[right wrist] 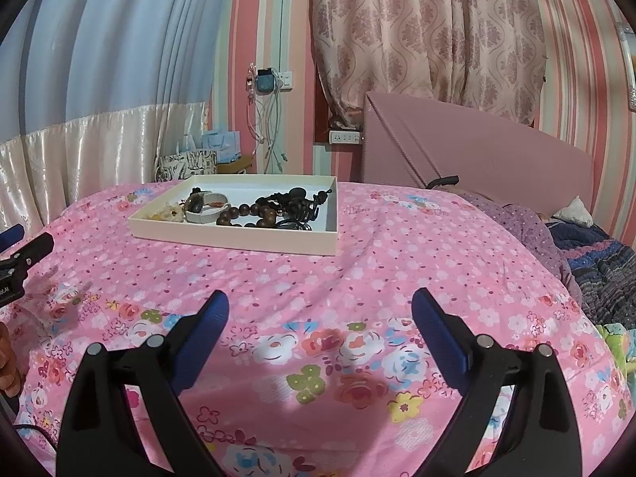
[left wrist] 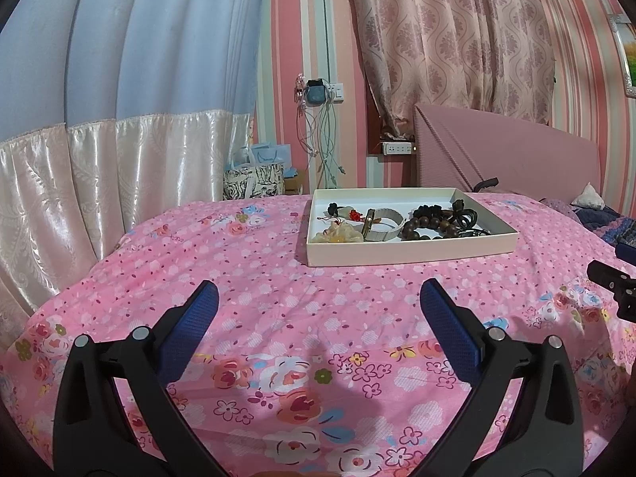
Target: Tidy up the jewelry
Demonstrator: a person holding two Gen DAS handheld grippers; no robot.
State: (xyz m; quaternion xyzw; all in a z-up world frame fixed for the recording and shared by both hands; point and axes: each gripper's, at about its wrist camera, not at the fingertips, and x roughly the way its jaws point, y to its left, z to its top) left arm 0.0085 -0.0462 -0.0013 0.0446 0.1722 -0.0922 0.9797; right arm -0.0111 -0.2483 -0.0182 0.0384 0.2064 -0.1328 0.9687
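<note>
A shallow white tray (left wrist: pixel 409 253) sits on the pink floral bedspread (left wrist: pixel 278 290), far from both grippers. It holds a brown bead bracelet (left wrist: pixel 427 225), a white band watch (left wrist: pixel 383 223), a yellowish ornament (left wrist: pixel 338 234), a small red-tasselled charm (left wrist: pixel 349 214) and dark cords (left wrist: pixel 463 208). My left gripper (left wrist: pixel 319 298) is open and empty above the bedspread. My right gripper (right wrist: pixel 320 306) is open and empty. The tray (right wrist: pixel 238 243), beads (right wrist: pixel 248 214) and watch (right wrist: pixel 204 206) also show in the right wrist view.
A pink headboard (left wrist: pixel 516 159) stands behind the bed. A dark knitted blanket (right wrist: pixel 604 262) and pillow lie at the right. Curtains (left wrist: pixel 119 119), gift bags (left wrist: pixel 254 179) and hanging cables (left wrist: pixel 322 147) are beyond the bed's far edge.
</note>
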